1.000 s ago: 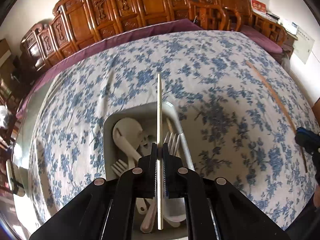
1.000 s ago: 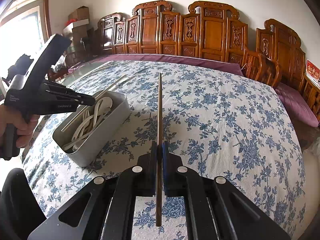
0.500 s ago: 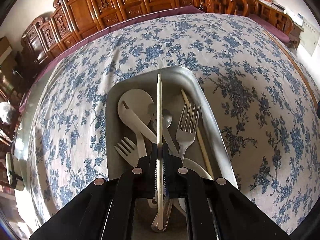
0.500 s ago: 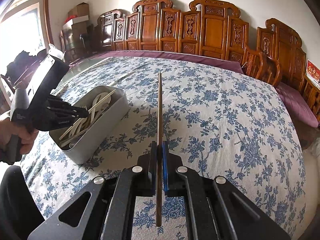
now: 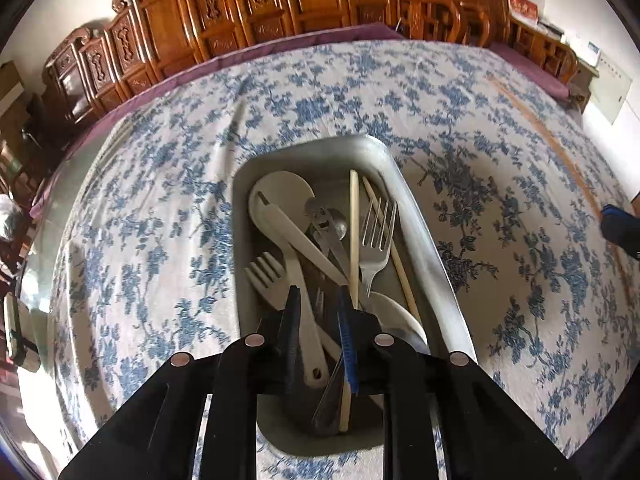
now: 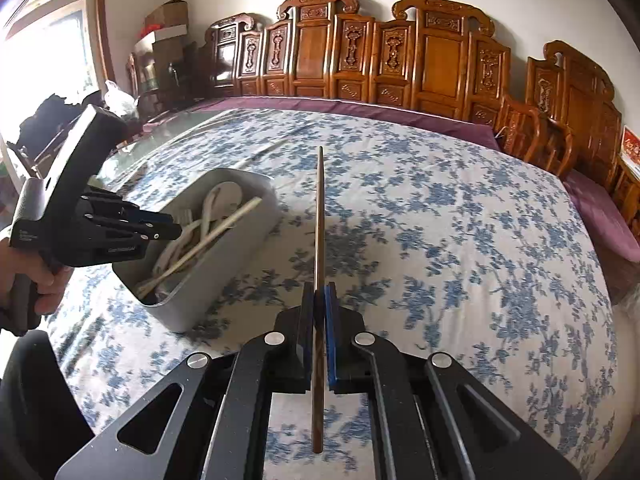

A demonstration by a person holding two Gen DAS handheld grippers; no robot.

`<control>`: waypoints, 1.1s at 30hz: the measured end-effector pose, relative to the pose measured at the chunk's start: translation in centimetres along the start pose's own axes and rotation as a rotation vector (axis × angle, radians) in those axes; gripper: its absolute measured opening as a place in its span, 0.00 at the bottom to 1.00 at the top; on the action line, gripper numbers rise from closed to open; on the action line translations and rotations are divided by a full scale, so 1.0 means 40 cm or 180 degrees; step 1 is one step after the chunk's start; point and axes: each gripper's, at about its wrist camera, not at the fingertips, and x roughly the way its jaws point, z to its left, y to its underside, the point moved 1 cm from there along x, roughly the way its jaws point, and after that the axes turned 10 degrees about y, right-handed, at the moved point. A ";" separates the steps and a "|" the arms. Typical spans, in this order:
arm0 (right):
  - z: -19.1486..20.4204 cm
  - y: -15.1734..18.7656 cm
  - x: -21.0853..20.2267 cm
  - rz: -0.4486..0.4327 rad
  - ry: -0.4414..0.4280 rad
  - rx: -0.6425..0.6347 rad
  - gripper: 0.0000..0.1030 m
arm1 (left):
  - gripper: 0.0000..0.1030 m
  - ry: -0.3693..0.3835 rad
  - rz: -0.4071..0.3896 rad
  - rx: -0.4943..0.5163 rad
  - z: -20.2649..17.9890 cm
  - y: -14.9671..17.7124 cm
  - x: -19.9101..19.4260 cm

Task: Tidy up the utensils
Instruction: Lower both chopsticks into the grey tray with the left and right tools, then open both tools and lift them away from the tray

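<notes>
1. Left wrist view: the left claw [image 5: 318, 322] hangs over the near end of the grey bin [image 5: 424, 248], jaws parted a little. They have just been opening.
2. The pale chopstick [image 5: 353, 232] that was pinched upright between the pads half a second ago now lies loose in the bin. It rests among a white ladle [image 5: 280, 200], metal fork [image 5: 376, 236], white plastic fork [image 5: 264, 276] and a second chopstick [image 5: 394, 256] along the right wall. Its near end passes just beside the right pad; no grip visible.
3. Reading: one piece delivered; left claw free.
4. Right wrist view: the right claw [image 6: 319, 300] is clamped tight on a brown chopstick [image 6: 319, 216], which points to the far side of the surface [image 6: 440, 220]. It is well apart from the bin at left, so that piece is not yet stowed. It looks to be the next one for the bin.
5. Writing: small white lettering on the left claw's black body [image 6: 120, 250], too small to read. A red item with gold marks [image 5: 522, 10] lies far right, illegible.
</notes>
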 end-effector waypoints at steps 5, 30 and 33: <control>0.061 -0.020 0.001 0.0002 -0.0050 -0.0055 0.06 | 0.27 0.0031 -0.0142 -0.0037 0.023 0.018 -0.057; 0.312 -0.106 0.155 0.0279 -0.0386 0.0062 0.06 | 0.51 0.0006 -0.0414 -0.0403 0.209 0.106 -0.171; 0.332 -0.110 0.186 0.0329 -0.0380 0.0084 0.06 | 0.55 0.0008 -0.0396 -0.0445 0.226 0.118 -0.167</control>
